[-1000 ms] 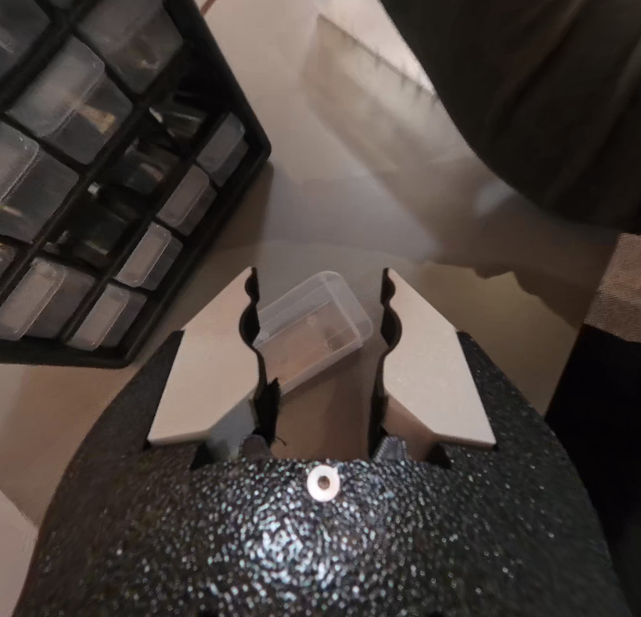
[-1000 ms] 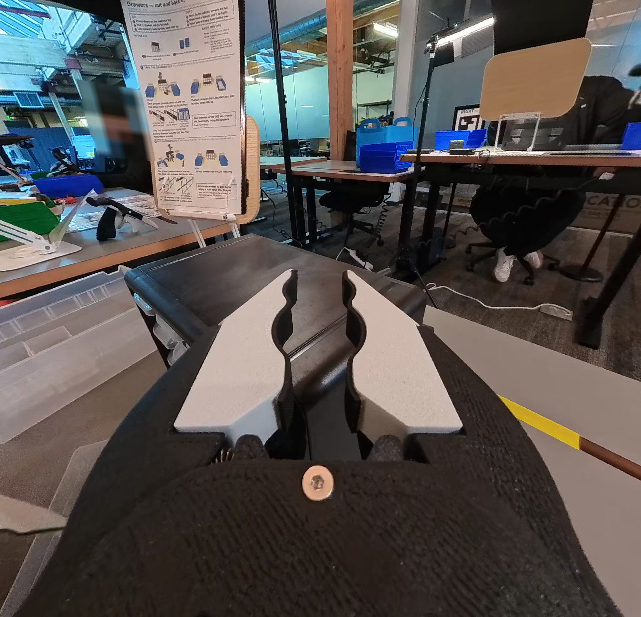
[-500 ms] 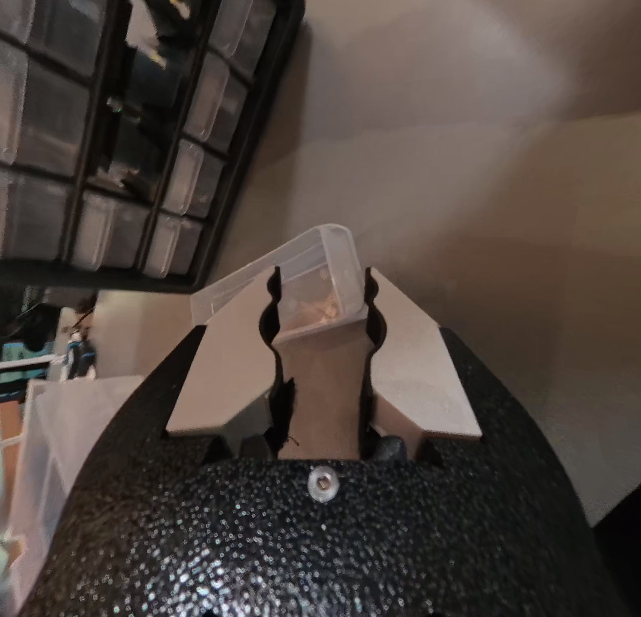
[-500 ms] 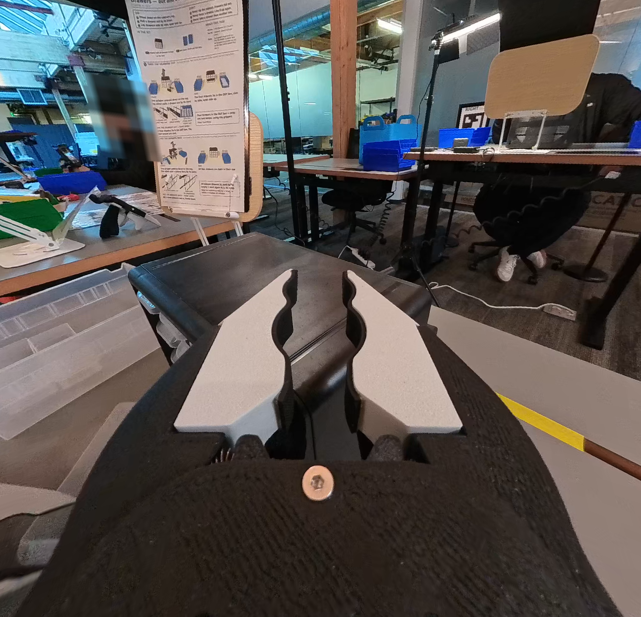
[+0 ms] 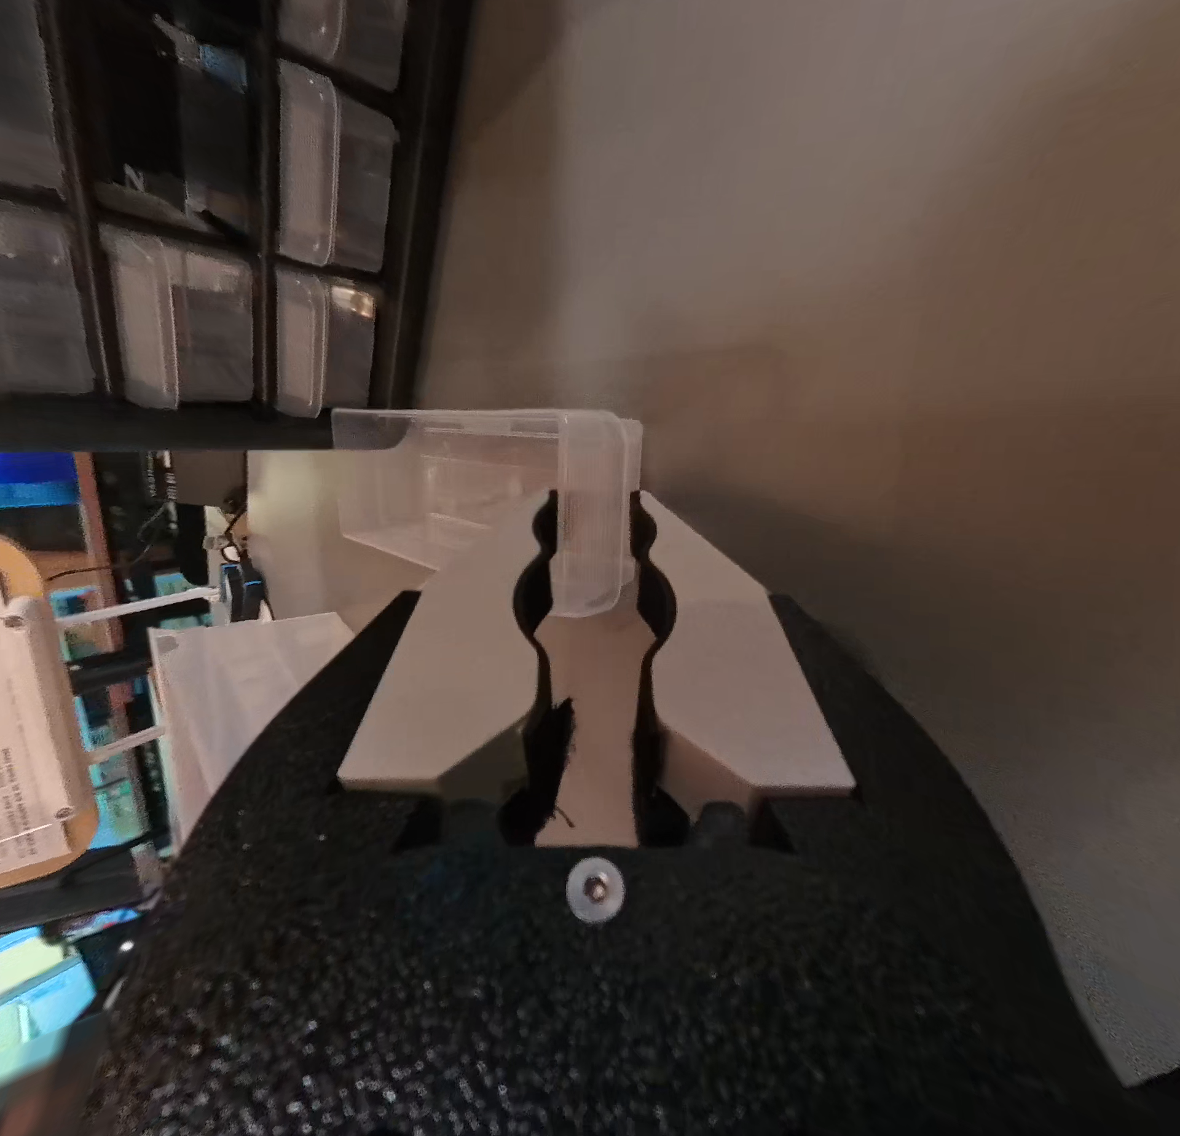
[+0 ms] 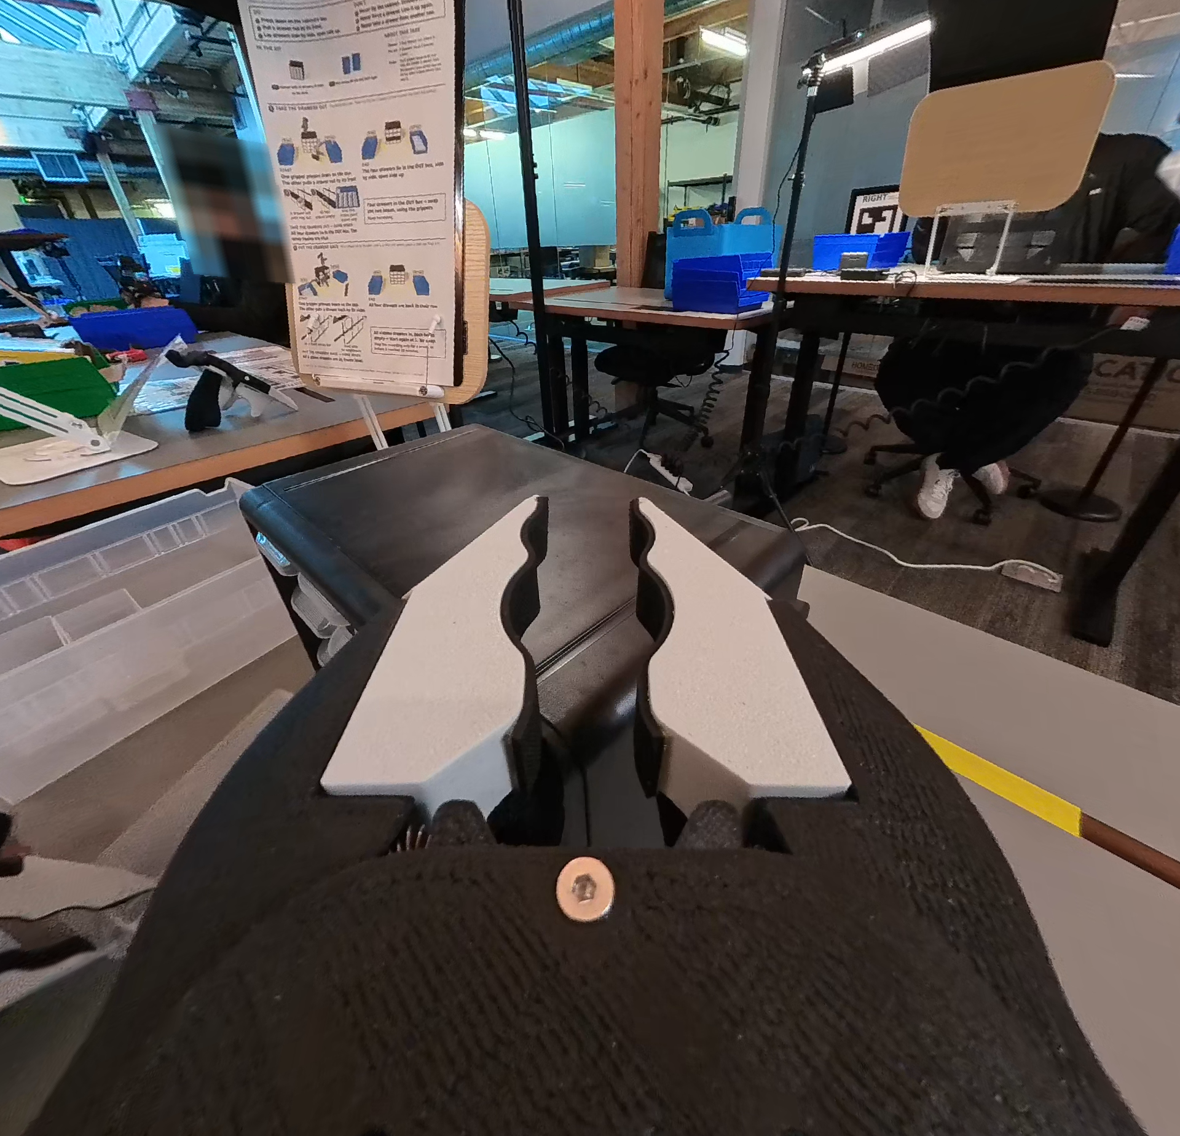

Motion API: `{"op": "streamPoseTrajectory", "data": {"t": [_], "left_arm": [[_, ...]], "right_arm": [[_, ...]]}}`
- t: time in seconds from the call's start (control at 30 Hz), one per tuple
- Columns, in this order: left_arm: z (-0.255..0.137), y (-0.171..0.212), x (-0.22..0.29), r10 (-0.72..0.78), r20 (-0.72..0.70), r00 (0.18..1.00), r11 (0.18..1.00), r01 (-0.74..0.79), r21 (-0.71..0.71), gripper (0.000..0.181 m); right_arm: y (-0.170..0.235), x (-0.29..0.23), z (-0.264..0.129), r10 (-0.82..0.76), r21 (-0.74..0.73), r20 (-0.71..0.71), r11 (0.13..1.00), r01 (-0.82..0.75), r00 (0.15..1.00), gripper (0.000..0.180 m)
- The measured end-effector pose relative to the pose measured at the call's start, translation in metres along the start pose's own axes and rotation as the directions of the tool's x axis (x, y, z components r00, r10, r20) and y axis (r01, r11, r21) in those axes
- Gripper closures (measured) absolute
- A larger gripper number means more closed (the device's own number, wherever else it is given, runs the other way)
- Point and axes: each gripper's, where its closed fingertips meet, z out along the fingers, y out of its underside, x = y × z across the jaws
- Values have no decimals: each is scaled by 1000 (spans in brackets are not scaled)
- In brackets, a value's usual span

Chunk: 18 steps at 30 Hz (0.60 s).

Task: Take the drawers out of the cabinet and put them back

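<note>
The black cabinet (image 5: 408,211) fills the upper left of the left wrist view, its front turned sideways, with several clear drawers in their slots and some slots dark. My left gripper (image 5: 594,498) is shut on the front tab of a clear plastic drawer (image 5: 485,466), held off the table close to the cabinet's edge. In the right wrist view my right gripper (image 6: 589,505) is open and empty, low over the flat top of the cabinet (image 6: 396,518), with nothing between its fingers.
A clear plastic bin (image 6: 115,607) stands left of the cabinet and also shows in the left wrist view (image 5: 242,677). An instruction sheet on a stand (image 6: 364,179) is behind the cabinet. A yellow tape strip (image 6: 996,779) marks the grey table (image 6: 958,690) at right.
My left gripper closed on the drawer that lay on the table, lifted it and rolled, so the cabinet front now appears sideways. My right gripper stayed over the cabinet top.
</note>
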Motion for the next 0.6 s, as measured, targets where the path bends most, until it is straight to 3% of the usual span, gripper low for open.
{"op": "streamPoseTrajectory", "data": {"t": [0.13,0.3,0.43,0.6], "left_arm": [[-15,3,1,90,-39,995,995,-88,52,164],[-48,-16,1,241,-154,958,944,-194,266,164],[-55,-40,-14,329,-98,939,892,-274,360,164],[-50,-72,-30,321,-92,943,870,-254,423,164]], "right_arm": [[0,0,0,4,2,3,1000,-4,1000,155],[0,0,0,2,2,-1,1000,-2,1000,155],[0,0,0,-1,1,-3,1000,1,1000,155],[0,1,0,-2,0,-5,1000,2,1000,155]]}}
